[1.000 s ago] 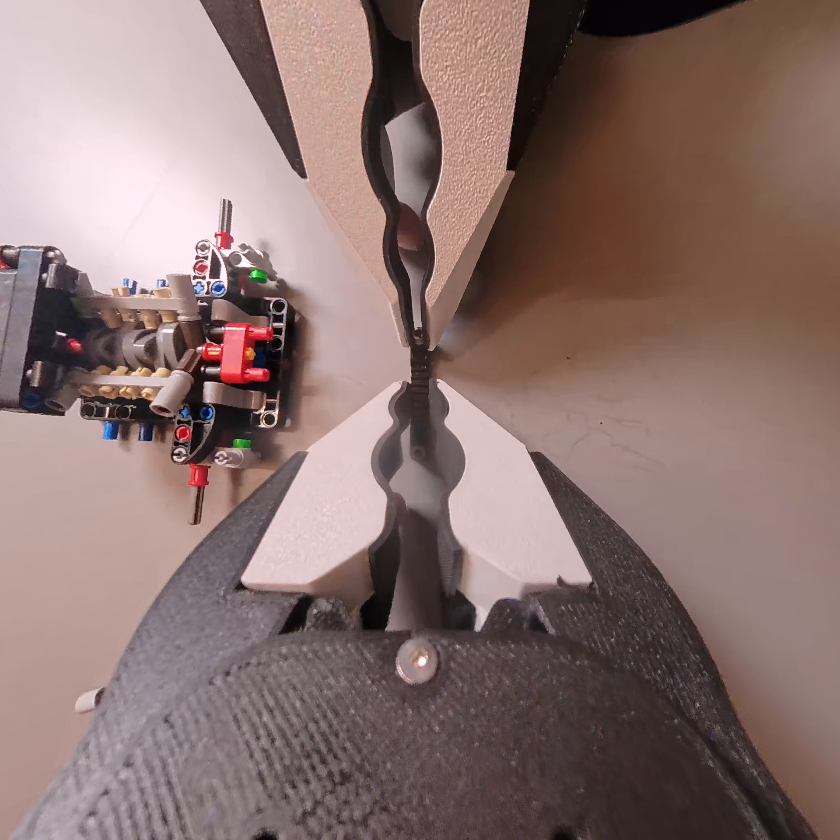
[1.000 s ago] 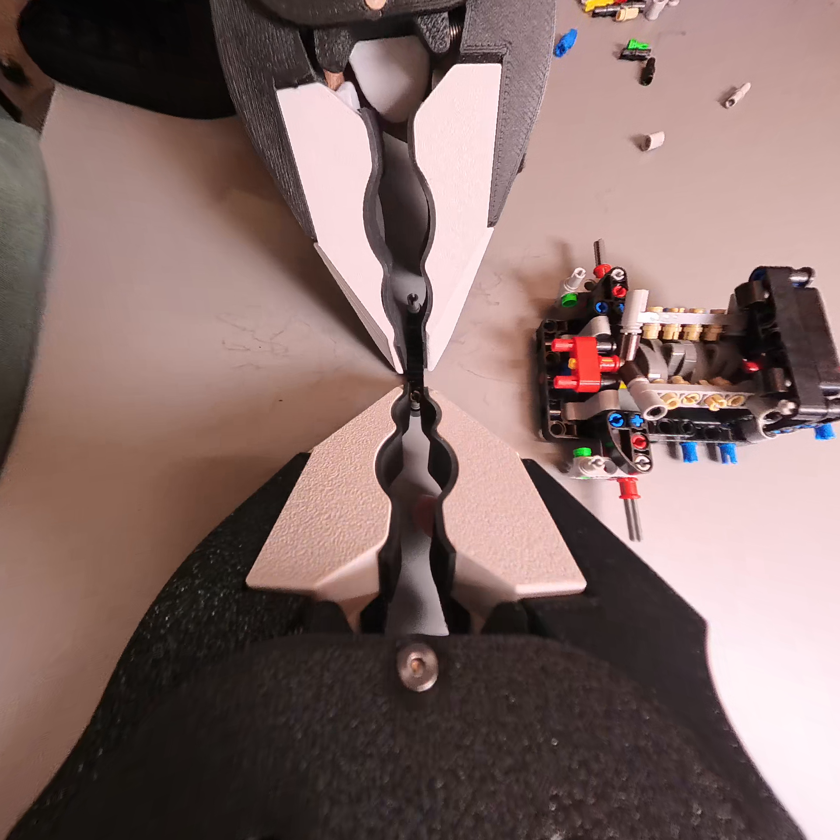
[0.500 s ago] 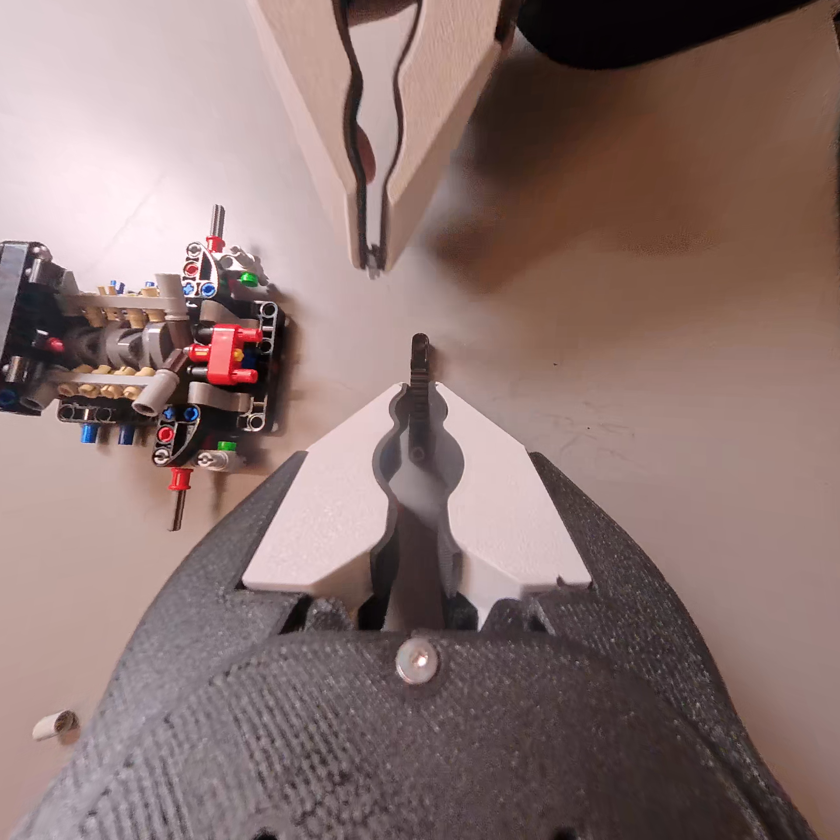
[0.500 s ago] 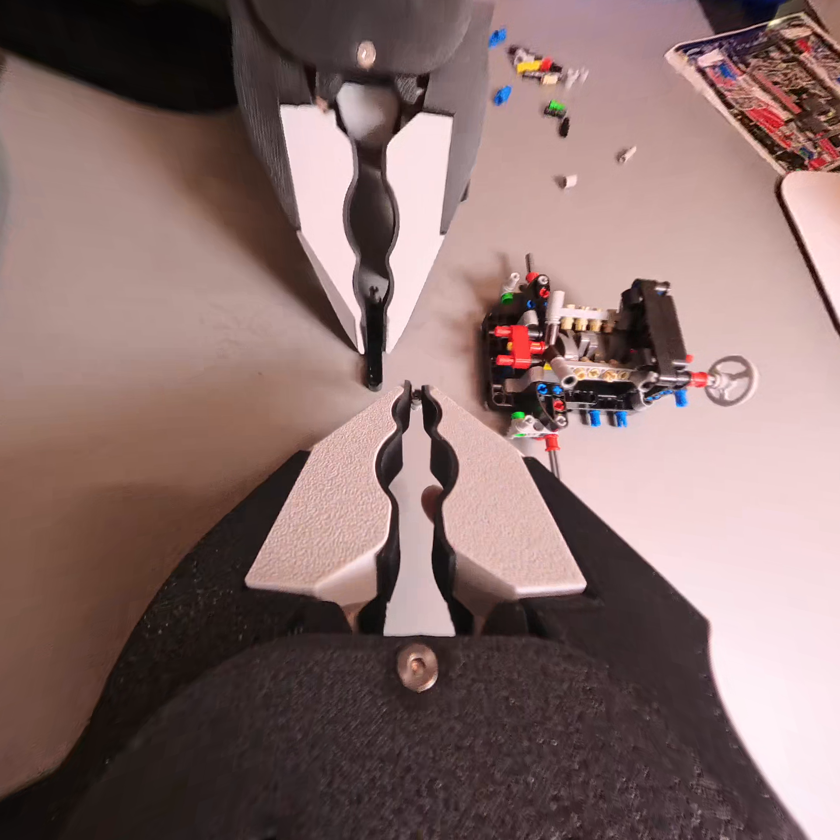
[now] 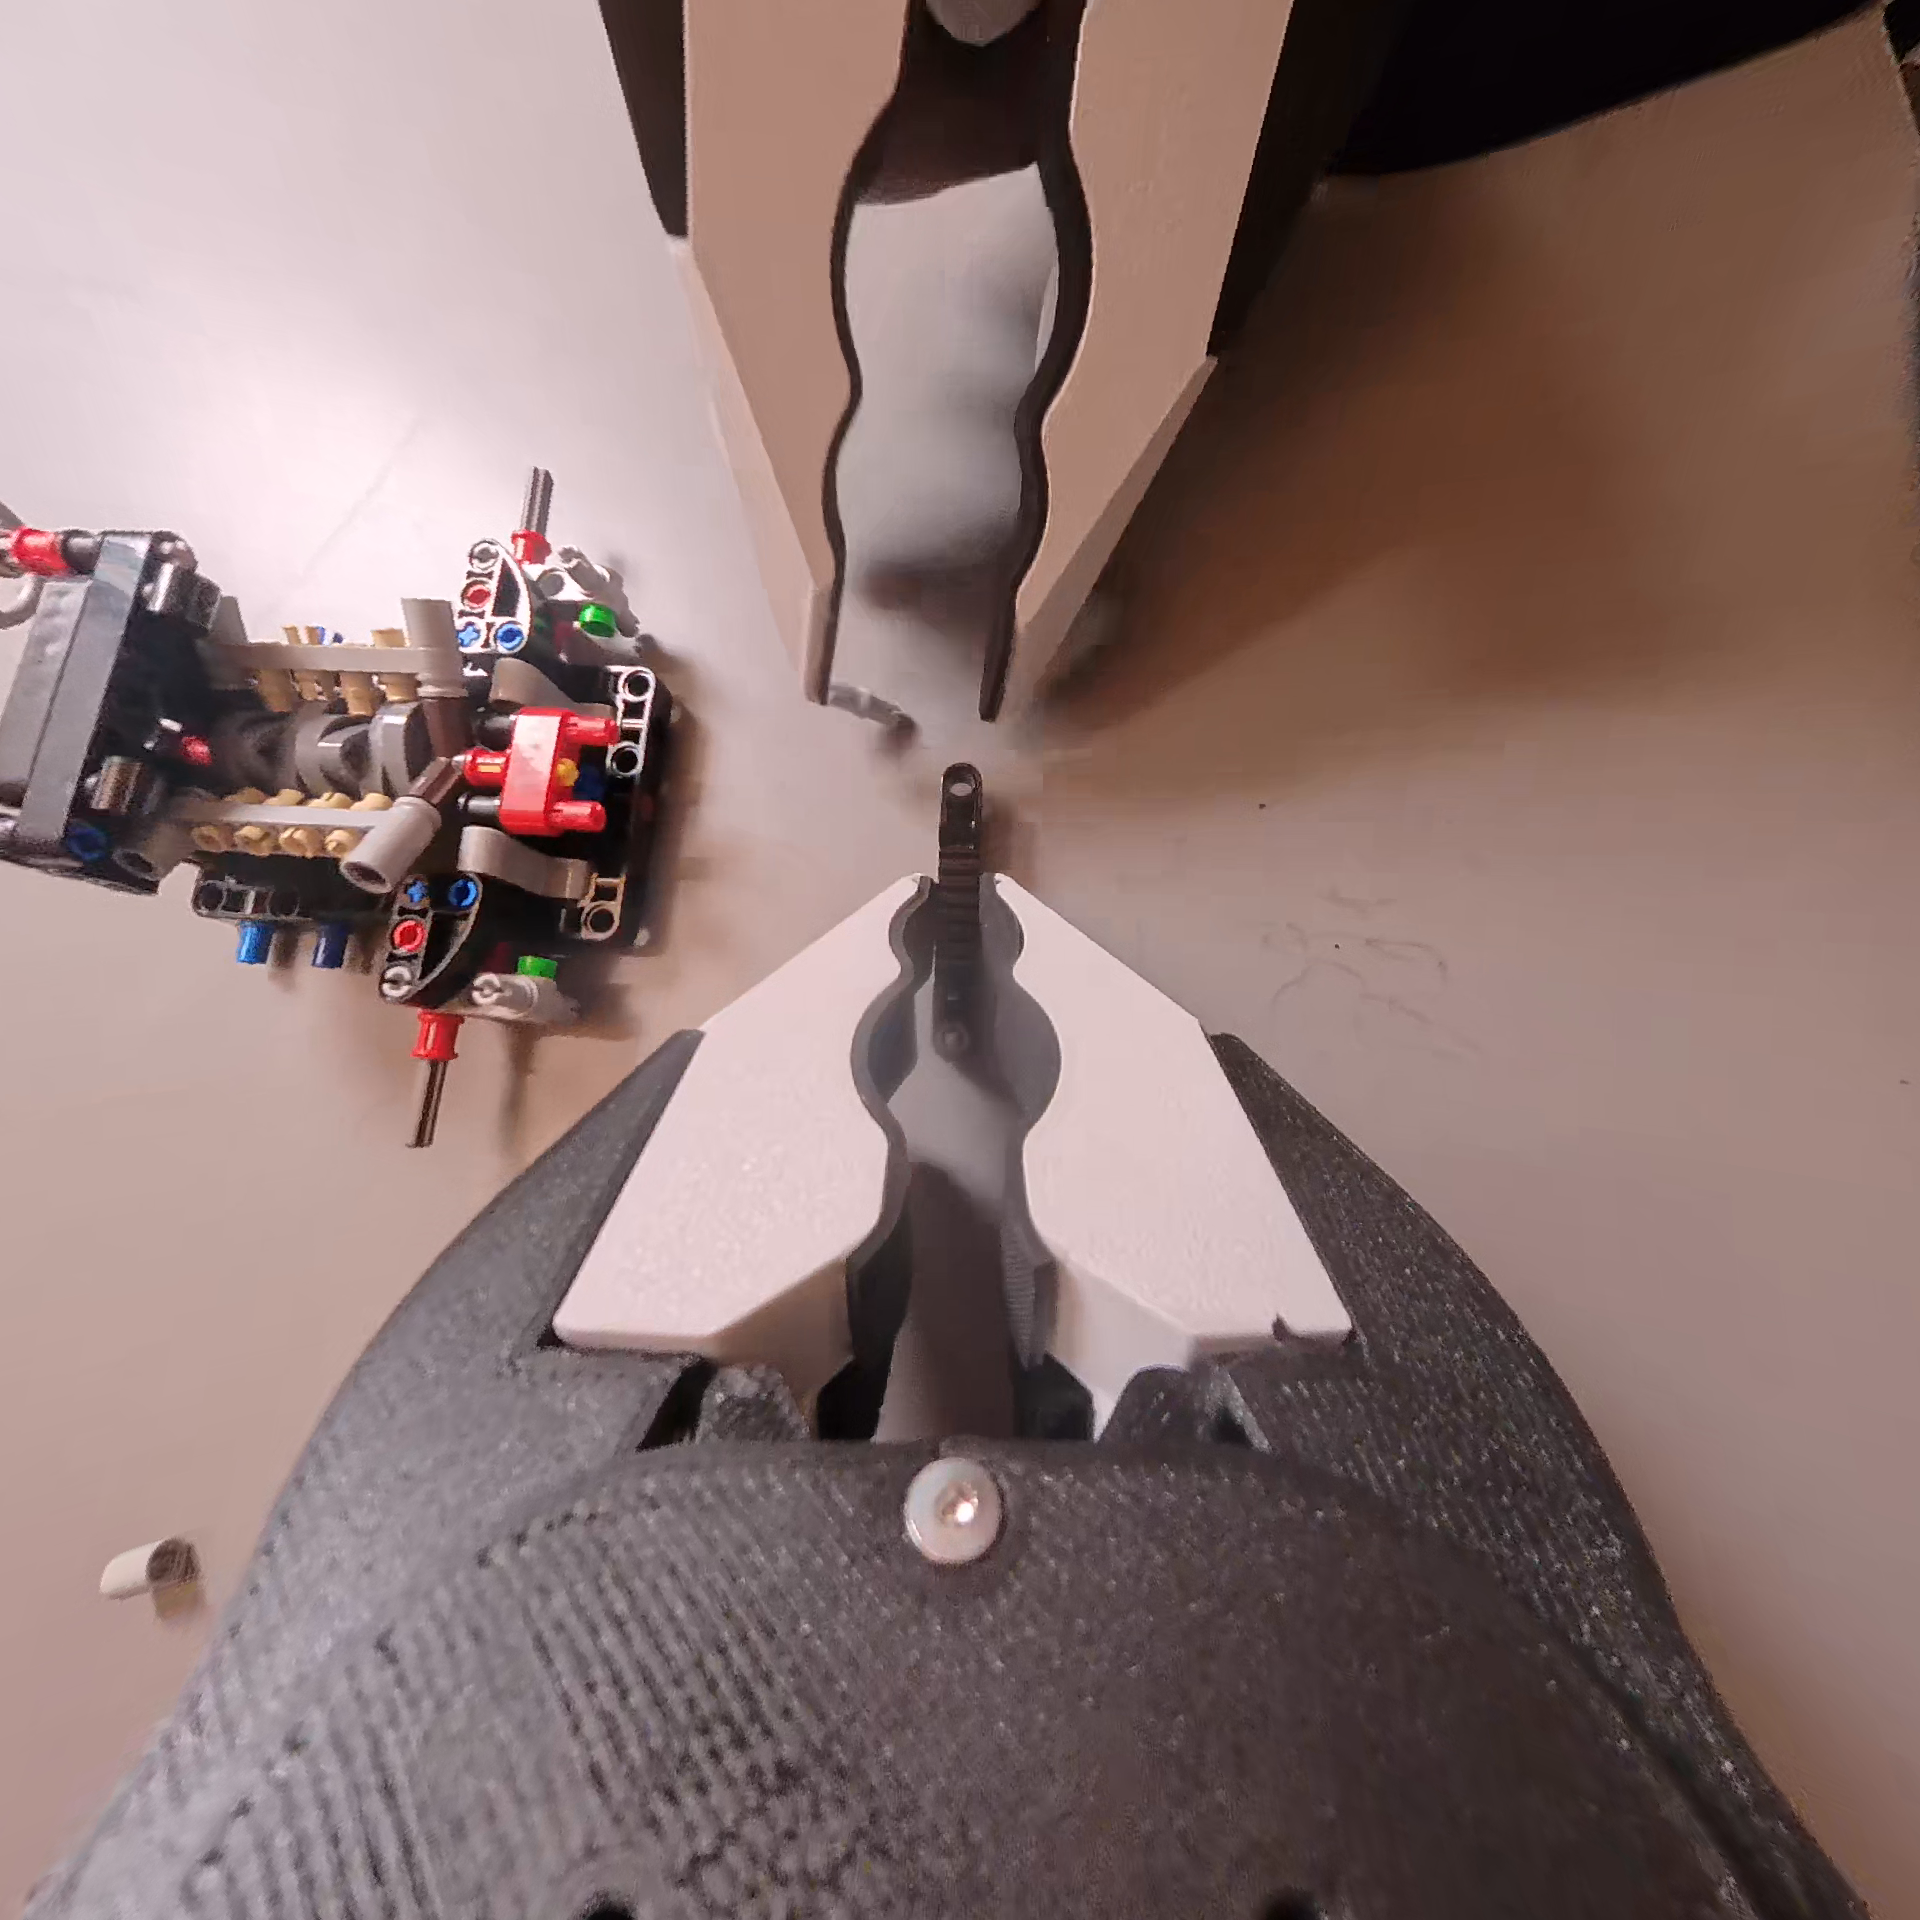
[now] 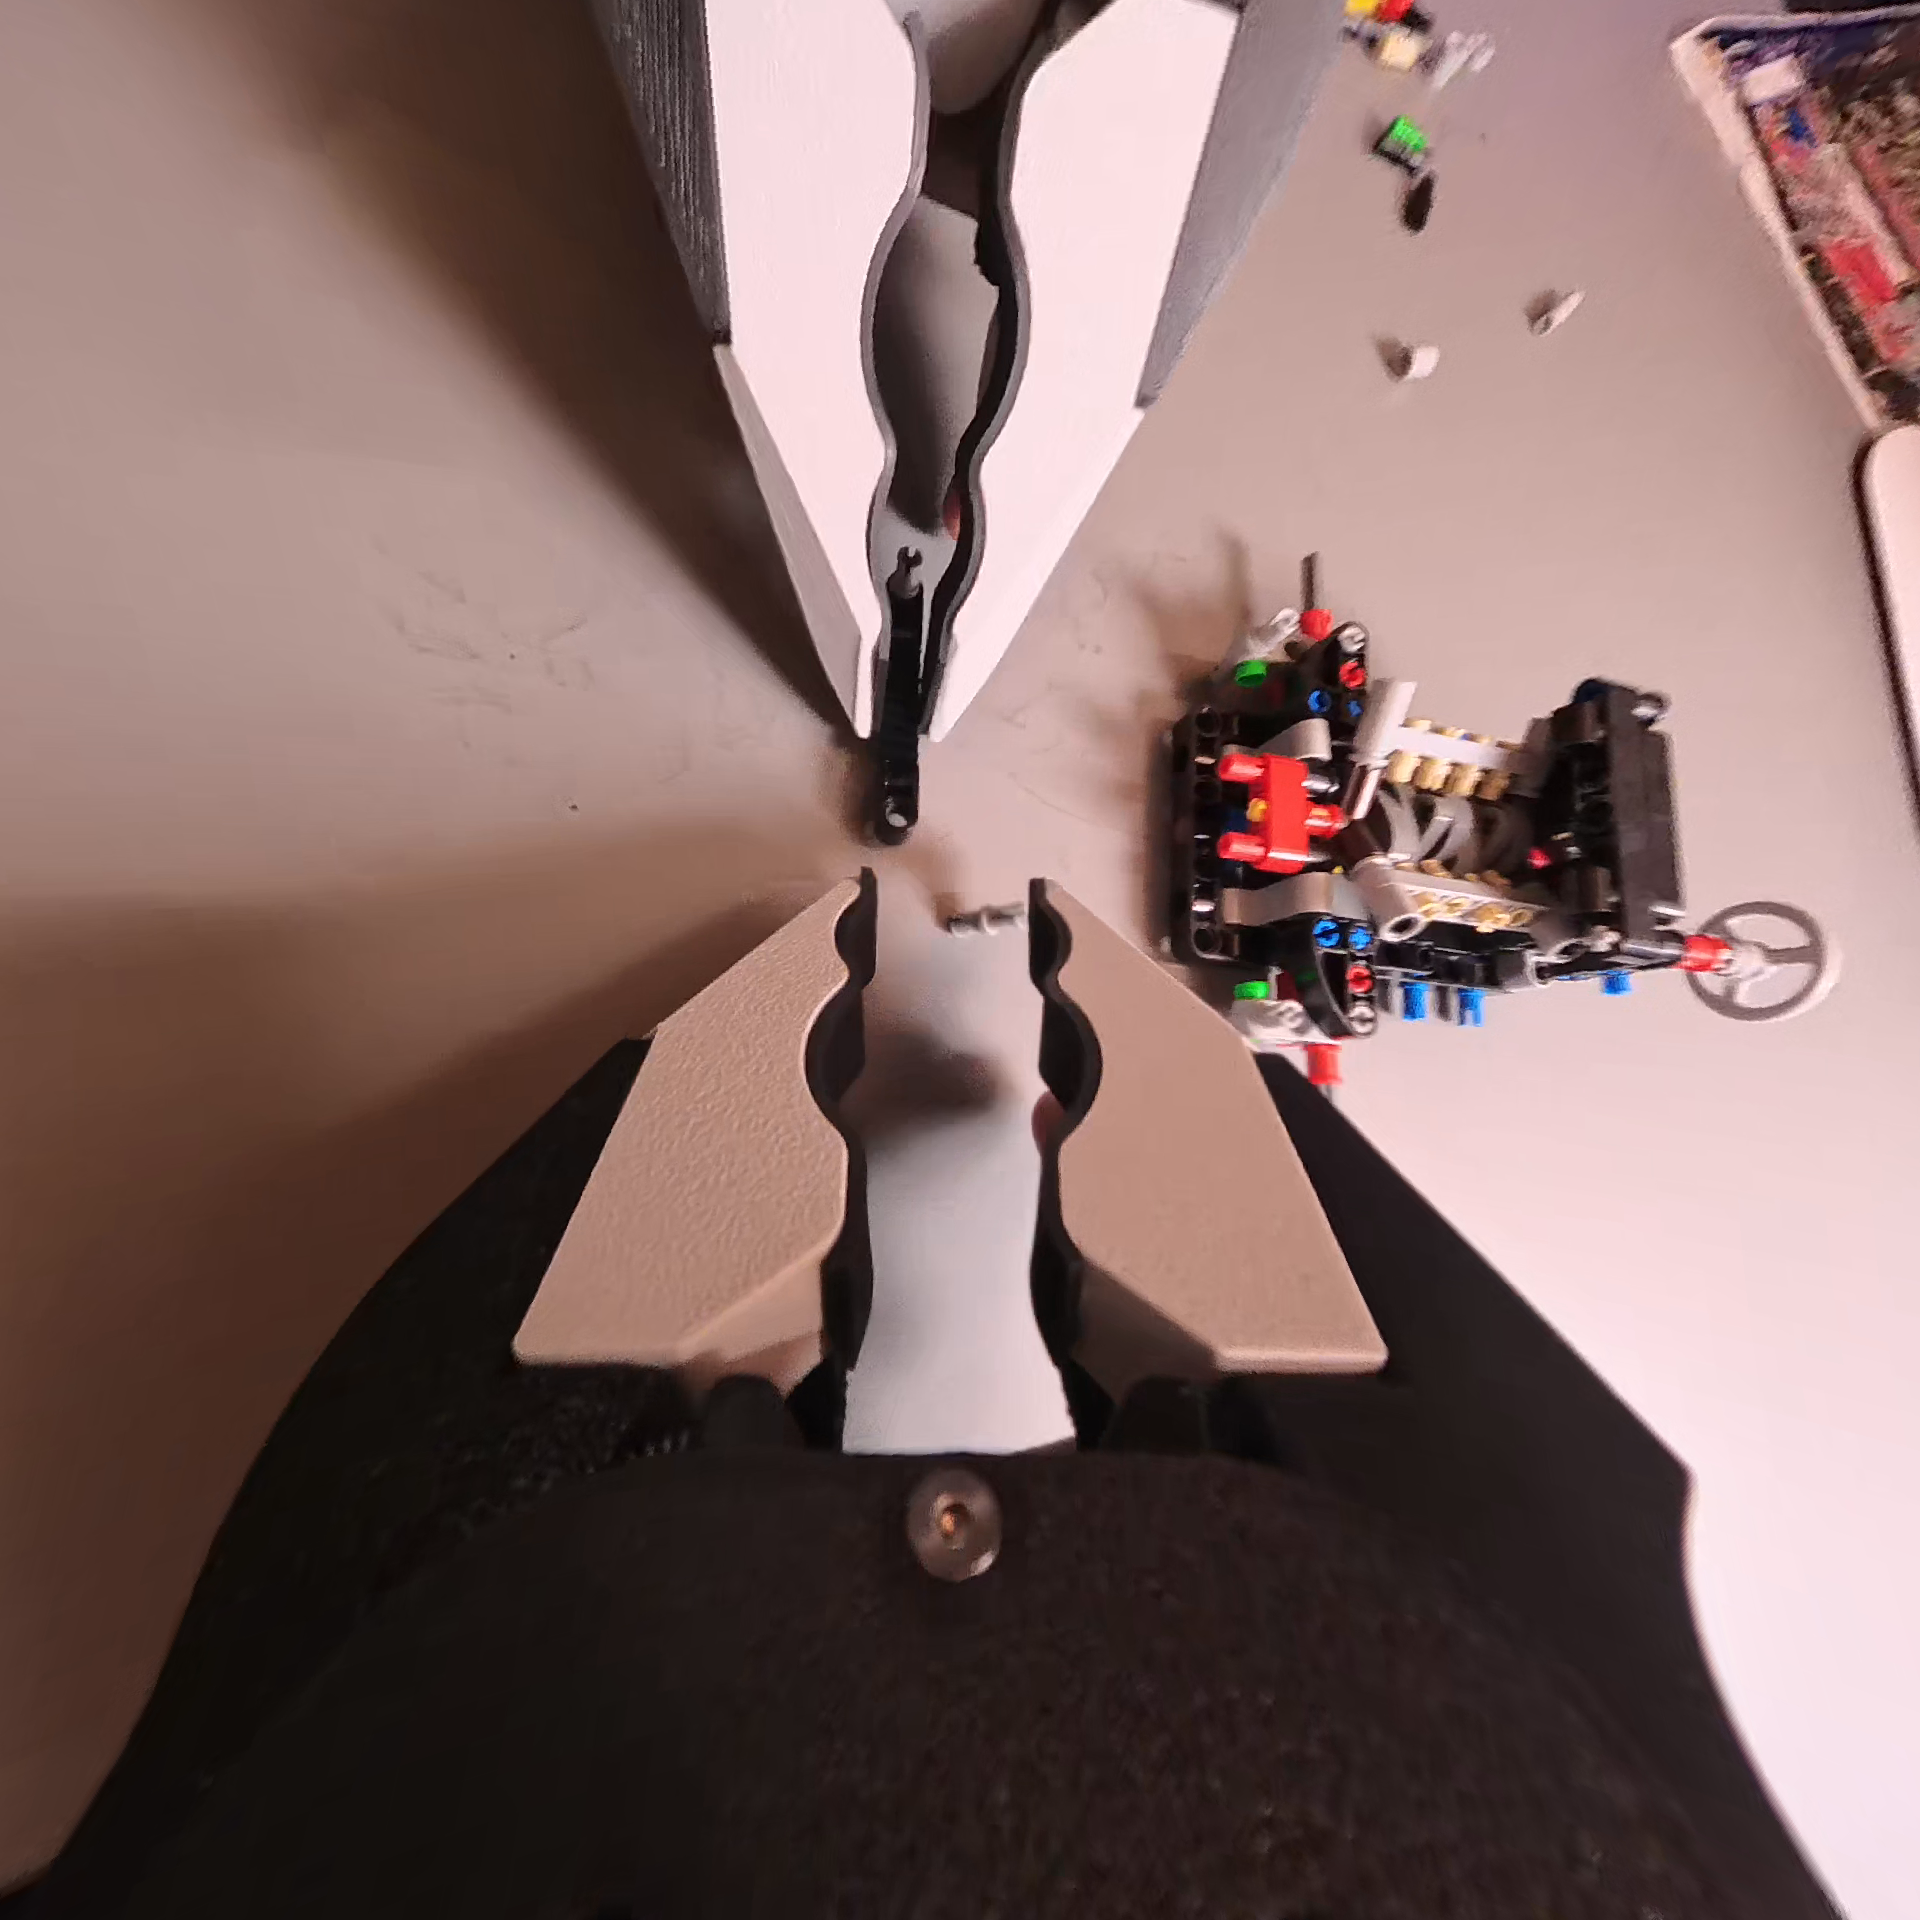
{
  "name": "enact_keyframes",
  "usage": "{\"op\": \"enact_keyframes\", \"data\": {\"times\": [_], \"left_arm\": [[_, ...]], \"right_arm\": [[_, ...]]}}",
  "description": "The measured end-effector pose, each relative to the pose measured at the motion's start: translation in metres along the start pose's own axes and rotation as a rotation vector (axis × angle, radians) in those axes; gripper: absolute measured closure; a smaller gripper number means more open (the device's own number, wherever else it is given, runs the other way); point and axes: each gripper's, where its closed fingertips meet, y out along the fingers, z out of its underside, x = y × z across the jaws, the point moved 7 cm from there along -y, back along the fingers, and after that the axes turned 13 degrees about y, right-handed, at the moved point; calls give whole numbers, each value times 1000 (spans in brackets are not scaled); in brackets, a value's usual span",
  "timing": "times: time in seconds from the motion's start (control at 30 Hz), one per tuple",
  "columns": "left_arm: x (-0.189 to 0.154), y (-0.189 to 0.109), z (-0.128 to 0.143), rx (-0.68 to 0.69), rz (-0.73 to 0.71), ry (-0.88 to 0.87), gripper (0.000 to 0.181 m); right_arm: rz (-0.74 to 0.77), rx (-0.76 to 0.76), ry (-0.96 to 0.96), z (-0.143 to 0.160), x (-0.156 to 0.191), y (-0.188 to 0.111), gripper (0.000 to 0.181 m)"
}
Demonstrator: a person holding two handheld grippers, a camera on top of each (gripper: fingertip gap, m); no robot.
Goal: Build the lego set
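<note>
The table (image 6: 416, 416) carries all parts. The largest item on it is the partly built lego model (image 6: 1434, 842), a black frame with grey, tan, red and blue elements; it serves as the reference landmark. A grey steering wheel (image 6: 1756, 961) projects from the model's end farthest from the grippers. A printed instruction booklet (image 6: 1829, 177) lies beyond the model, at the table's far edge.

The left gripper (image 5: 951, 883) is positioned beside the model's red-block end, clear of it. Its jaws are closed on a black toothed rack piece (image 5: 958, 842), which protrudes past the fingertips.

The right gripper (image 6: 951, 883) faces the left gripper tip to tip, equally near the model's red-block end. Its jaws stand apart and hold nothing.

A small grey pin (image 6: 982, 920) lies on the table between the right gripper's fingertips. Loose small parts (image 6: 1403, 145) lie well beyond the model, near the booklet.
</note>
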Motion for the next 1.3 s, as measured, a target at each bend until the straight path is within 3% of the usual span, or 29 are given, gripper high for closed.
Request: {"op": "enact_keyframes", "data": {"times": [0.13,0.3,0.37,0.57,0.73,0.93,1.1,1.2,1.3], "left_arm": [[-2,-1,2,1,-7,6,174],[-5,2,1,3,0,28,174],[-6,1,0,0,-6,35,174],[4,-6,8,76,-130,27,154],[14,-25,22,126,-266,-26,160],[-6,-34,25,-20,-116,-188,156],[-14,-19,10,-60,-63,-256,143],[-14,-8,8,18,-98,-213,150],[-14,-9,9,34,-110,-150,173]], "right_arm": [[-33,-95,14,-18,6,-8,154],[-42,-3,-15,-15,18,11,160],[-26,21,1,-12,17,15,171],[-17,84,25,-14,24,17,172],[-39,85,24,-17,35,21,171],[-143,-13,-11,-26,53,23,164],[-46,-59,83,-23,20,8,166],[9,-42,119,-14,7,9,165],[12,-37,119,-12,6,13,164]]}}
